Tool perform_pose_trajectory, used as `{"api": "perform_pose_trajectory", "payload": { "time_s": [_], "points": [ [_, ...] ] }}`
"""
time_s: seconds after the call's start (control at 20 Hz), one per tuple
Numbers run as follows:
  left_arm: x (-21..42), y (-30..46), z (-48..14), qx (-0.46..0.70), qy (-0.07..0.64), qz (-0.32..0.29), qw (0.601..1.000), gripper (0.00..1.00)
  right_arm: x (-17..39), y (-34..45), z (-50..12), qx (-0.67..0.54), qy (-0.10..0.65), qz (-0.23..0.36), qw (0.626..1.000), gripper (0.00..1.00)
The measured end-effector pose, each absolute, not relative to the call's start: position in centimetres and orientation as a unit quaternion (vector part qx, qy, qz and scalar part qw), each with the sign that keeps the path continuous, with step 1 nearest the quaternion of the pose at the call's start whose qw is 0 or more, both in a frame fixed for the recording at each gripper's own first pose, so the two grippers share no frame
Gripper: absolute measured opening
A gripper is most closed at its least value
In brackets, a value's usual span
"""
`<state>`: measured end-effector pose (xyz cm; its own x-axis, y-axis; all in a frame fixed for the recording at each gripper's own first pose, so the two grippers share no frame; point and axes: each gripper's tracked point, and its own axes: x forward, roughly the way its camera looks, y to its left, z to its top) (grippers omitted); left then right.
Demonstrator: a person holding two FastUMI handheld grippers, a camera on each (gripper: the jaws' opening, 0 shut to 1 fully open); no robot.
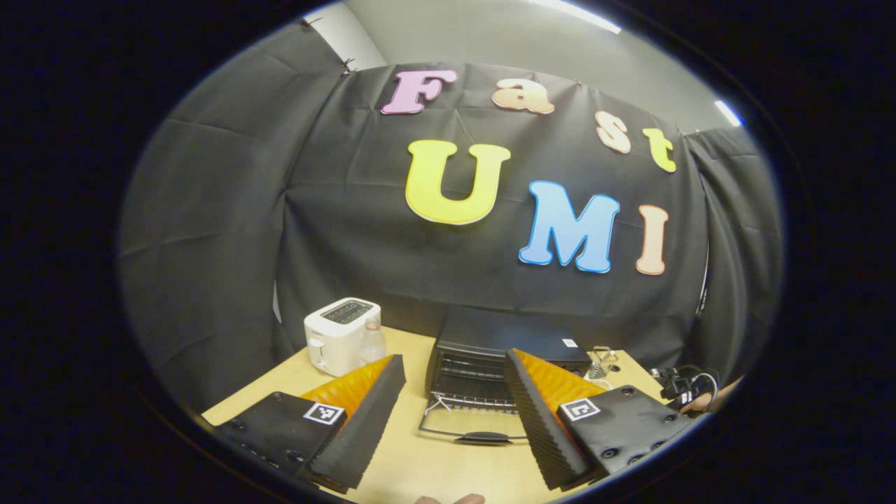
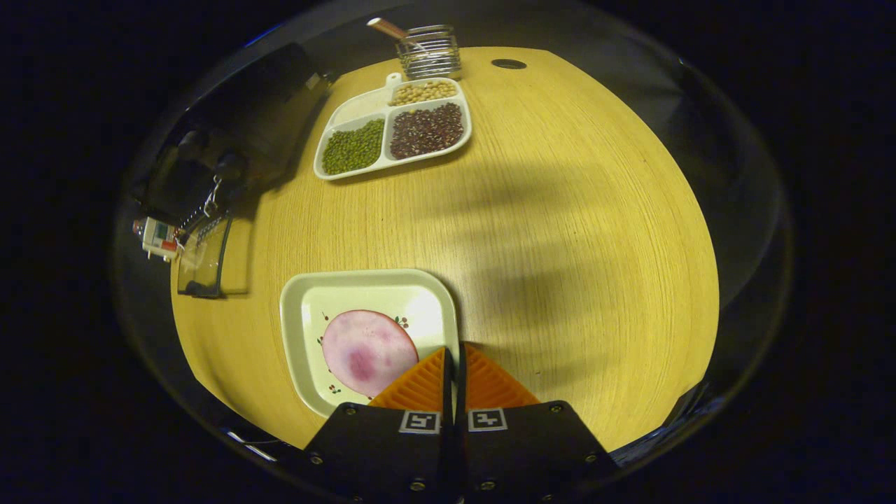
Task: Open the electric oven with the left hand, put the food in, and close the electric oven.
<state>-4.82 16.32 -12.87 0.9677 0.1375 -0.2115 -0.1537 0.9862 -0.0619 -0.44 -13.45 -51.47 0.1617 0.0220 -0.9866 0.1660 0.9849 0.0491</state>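
The black electric oven (image 1: 514, 329) stands at the back of the table with its door (image 1: 476, 420) folded down towards me and a wire rack inside. My left gripper (image 1: 453, 357) hovers in front of it, open wide, with nothing between the fingers. In the right gripper view, a pale square plate (image 2: 350, 294) carries a round pink slice of food (image 2: 367, 353). My right gripper (image 2: 453, 348) is shut on the plate's right rim. The oven (image 2: 238, 126) and its lowered glass door (image 2: 201, 255) lie at the far left of that view.
A white toaster (image 1: 339, 336) and a small clear bottle (image 1: 372, 343) stand left of the oven. A wire holder (image 1: 602, 360) and cables (image 1: 682, 385) are to its right. A divided tray of beans (image 2: 395, 129) and the wire holder (image 2: 428, 52) sit beyond the plate.
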Motion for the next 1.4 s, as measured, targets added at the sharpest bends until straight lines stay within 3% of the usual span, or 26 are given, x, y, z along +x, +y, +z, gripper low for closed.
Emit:
{"api": "perform_pose_trajectory", "payload": {
  "time_s": [0.35,0.65,1.3,1.35,1.4],
  "points": [
    [-3.2,18.6,-11.8,-0.054,0.115,0.026,0.992,0.96,-2.5,-16.5,-49.1,0.211,0.621,-0.05,0.754,0.0],
    [-2.4,18.2,-10.8,-0.045,0.1,0.048,0.993,1.0,-5.9,-16.9,-48.7,0.339,0.592,-0.036,0.73,0.0],
    [-1.2,15.0,-10.1,-0.031,0.092,0.044,0.994,1.0,-6.6,-15.5,-46.3,0.455,0.526,0.009,0.719,0.0],
    [-1.1,15.0,-10.0,-0.029,0.091,0.042,0.995,0.96,-6.6,-15.2,-45.8,0.463,0.519,0.014,0.719,0.0],
    [-1.0,15.0,-9.9,-0.027,0.091,0.04,0.995,1.0,-6.6,-14.9,-45.2,0.469,0.513,0.017,0.718,0.0]
  ]
}}
